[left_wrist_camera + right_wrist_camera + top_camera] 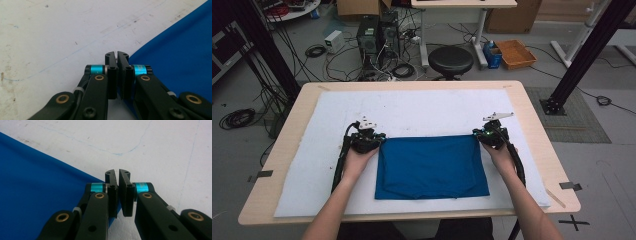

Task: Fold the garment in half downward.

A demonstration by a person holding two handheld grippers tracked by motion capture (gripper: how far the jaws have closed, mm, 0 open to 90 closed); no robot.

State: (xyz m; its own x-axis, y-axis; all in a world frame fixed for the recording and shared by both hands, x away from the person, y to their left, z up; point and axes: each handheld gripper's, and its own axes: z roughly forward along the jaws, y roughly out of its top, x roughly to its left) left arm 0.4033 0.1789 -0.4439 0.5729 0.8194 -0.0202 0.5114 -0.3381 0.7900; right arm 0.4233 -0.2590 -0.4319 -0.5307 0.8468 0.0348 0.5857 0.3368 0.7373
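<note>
A blue cloth [431, 167] lies folded into a flat rectangle on the white mat [412, 107]. My left gripper [380, 138] is at the cloth's far left corner and my right gripper [477, 135] at its far right corner, with the far edge straight between them. In the left gripper view the jaws [117, 53] are shut, and the blue cloth [180, 57] runs in to them from the right. In the right gripper view the jaws [117, 172] are shut too, with the cloth [37, 185] reaching them from the left and passing under them.
The mat covers most of the wooden table [537, 130], with bare mat beyond and beside the cloth. Faint blue pen lines mark the mat [120, 153]. On the floor behind the table are a black stool [450, 60], computer cases and cables.
</note>
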